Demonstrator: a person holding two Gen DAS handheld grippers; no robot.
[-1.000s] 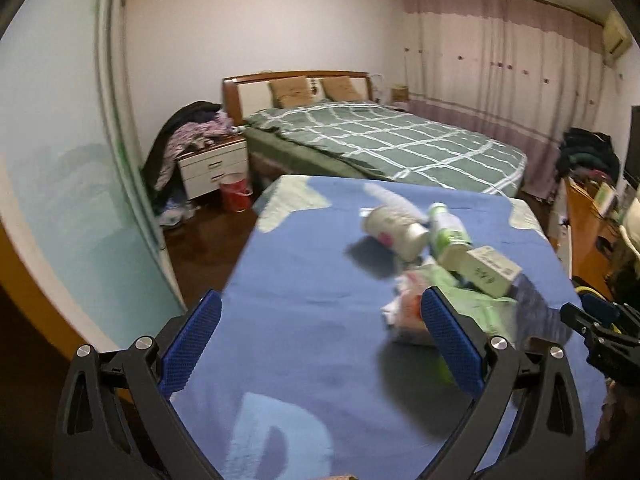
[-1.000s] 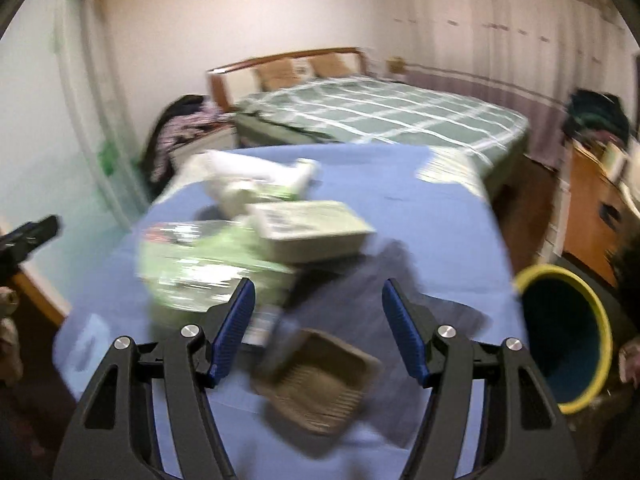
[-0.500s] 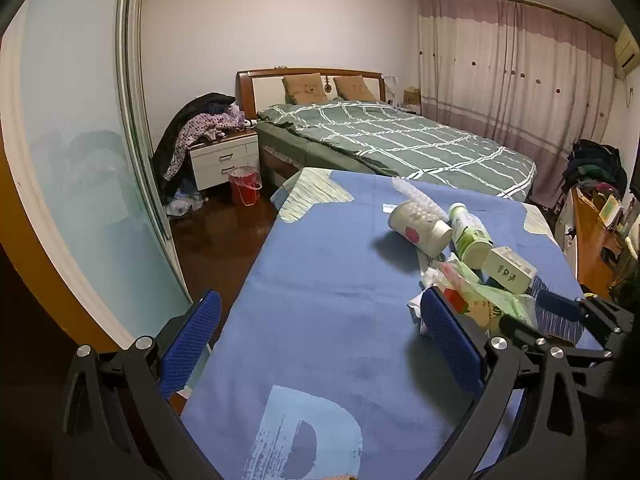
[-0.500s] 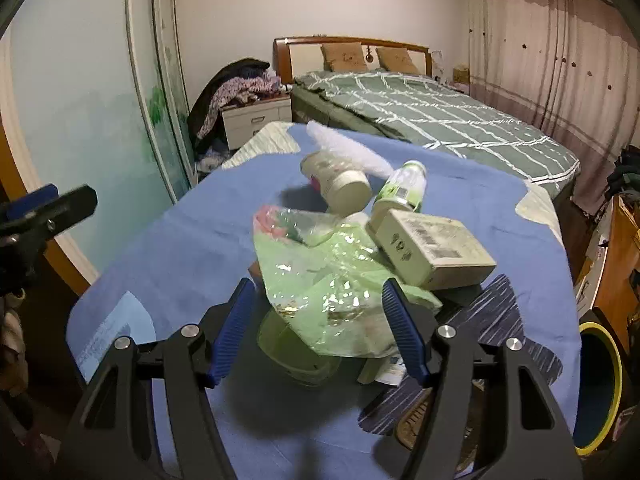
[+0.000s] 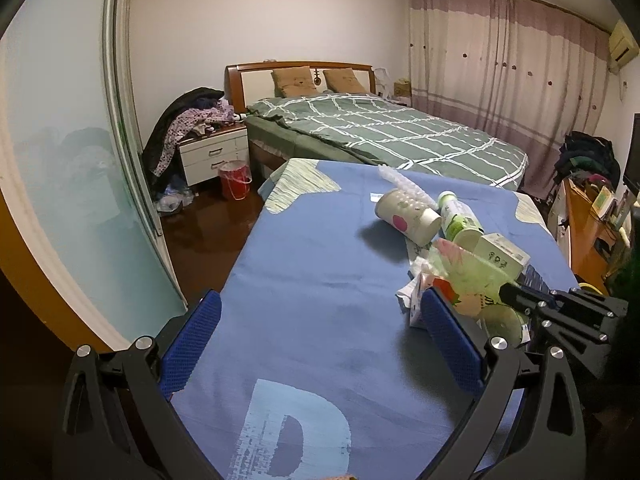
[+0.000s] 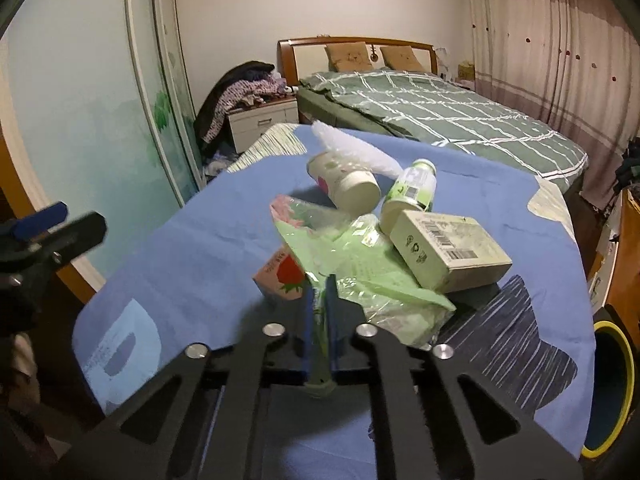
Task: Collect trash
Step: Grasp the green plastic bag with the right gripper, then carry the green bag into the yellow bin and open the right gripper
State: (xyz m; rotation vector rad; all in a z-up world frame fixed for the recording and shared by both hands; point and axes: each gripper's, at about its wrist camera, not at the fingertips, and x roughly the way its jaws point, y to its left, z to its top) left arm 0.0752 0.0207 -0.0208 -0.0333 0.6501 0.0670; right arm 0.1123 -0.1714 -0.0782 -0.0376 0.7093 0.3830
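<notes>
A heap of trash lies on the blue-clothed table [image 5: 312, 264]: a crumpled green plastic bag [image 6: 360, 264], a paper cup [image 6: 344, 184] on its side, a small green-labelled bottle [image 6: 412, 192], a cream box [image 6: 448, 252], a strawberry carton [image 6: 280, 276] and a strip of bubble wrap [image 6: 356, 152]. My right gripper [image 6: 319, 284] is closing its jaws, and the pads pinch the near edge of the green bag. In the left wrist view the right gripper [image 5: 508, 294] reaches into the heap from the right. My left gripper [image 5: 320, 300] hangs open over bare cloth, left of the heap.
A dark bin with a yellow rim [image 6: 612, 392] stands on the floor off the table's right side. A bed [image 5: 384, 136] lies beyond the table's far end. A glass sliding door [image 5: 80, 184] runs along the left, and a wooden desk [image 5: 588, 232] stands at right.
The right gripper swung left from above the woven tray to the heap, then shut on the green bag's near edge. The left gripper stayed open and nearly still.
</notes>
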